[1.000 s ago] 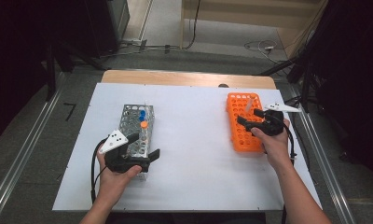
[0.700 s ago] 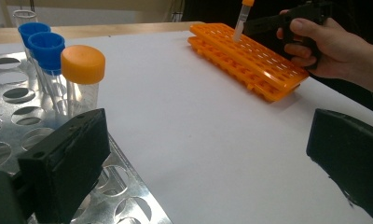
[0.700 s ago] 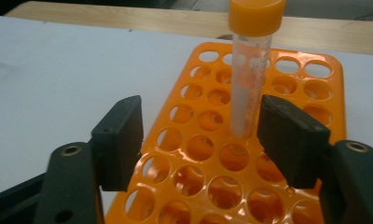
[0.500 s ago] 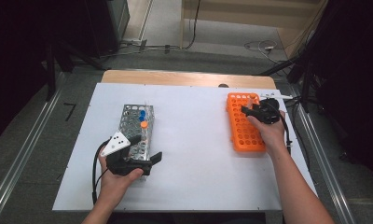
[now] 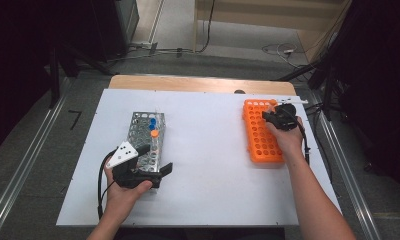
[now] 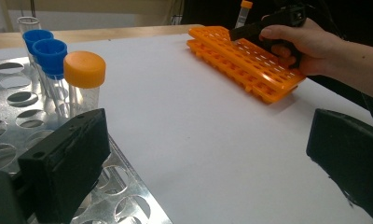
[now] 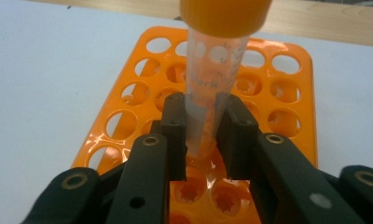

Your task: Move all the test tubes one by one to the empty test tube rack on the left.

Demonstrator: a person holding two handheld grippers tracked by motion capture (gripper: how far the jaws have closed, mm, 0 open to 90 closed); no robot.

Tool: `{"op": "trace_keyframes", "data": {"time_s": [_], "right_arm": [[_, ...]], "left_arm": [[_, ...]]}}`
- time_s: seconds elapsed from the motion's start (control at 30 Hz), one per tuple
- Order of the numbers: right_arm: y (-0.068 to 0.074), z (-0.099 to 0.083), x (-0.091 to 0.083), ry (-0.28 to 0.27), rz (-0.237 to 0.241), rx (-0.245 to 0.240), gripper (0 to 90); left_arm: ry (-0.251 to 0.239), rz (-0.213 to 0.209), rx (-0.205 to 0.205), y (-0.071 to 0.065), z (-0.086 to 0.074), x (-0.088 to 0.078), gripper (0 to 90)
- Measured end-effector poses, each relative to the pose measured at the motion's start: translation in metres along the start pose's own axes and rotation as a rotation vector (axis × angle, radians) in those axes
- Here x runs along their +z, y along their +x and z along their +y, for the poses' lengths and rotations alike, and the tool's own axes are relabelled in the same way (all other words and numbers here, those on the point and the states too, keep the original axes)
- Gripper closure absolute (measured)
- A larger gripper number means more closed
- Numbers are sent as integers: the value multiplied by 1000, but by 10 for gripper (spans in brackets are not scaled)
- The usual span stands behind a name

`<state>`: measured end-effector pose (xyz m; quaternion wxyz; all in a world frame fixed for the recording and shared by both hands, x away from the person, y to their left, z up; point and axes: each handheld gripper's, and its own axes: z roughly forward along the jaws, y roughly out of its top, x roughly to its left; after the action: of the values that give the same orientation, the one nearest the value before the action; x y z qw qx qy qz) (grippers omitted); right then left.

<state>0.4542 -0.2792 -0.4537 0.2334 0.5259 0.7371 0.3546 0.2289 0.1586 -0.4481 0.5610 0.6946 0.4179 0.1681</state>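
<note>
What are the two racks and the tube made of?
The orange rack looks like moulded plastic: glossy, uniform colour. The silver rack seems to be metal, a shiny perforated sheet. The tube appears to be clear plastic, though it could be glass, see-through with an opaque orange cap.

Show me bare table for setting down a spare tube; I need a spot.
The white table is bare between the metal wire rack and the orange plastic rack, and along its near edge. Crowded: around each rack, where the hands work.
</note>
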Motion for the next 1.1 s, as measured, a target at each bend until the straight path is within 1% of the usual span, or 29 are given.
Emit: {"op": "trace_keyframes", "data": {"time_s": [0.13,0.23,0.4,0.43,0.47,0.57,0.6,0.7,0.77,0.97,1.1], "right_arm": [[3,-1,-3,-25,-12,-26,726],[3,-1,-8,-59,-9,-11,727],[2,0,-22,-103,8,-7,727],[2,1,-26,-114,27,-7,728],[3,1,-31,-125,57,-5,727],[10,-1,-43,-145,99,-33,728],[12,-2,-46,-147,112,-37,728],[21,-7,-56,-151,154,-73,728],[27,-12,-62,-153,192,-82,727],[44,-26,-76,-153,268,-96,728],[59,-37,-87,-154,314,-130,728]], "left_arm": [[5,1,4,1,-1,0,0],[4,2,5,1,0,0,0],[-1,-4,6,0,1,1,0],[2,-5,9,-1,1,1,0],[2,-4,9,-1,1,1,0],[1,-9,16,-3,2,2,0],[3,-10,17,-4,2,3,0],[8,-13,27,-6,2,4,0],[9,-16,28,-8,3,5,0],[10,-32,40,-14,4,8,0],[14,-43,47,-17,5,10,0]]}}
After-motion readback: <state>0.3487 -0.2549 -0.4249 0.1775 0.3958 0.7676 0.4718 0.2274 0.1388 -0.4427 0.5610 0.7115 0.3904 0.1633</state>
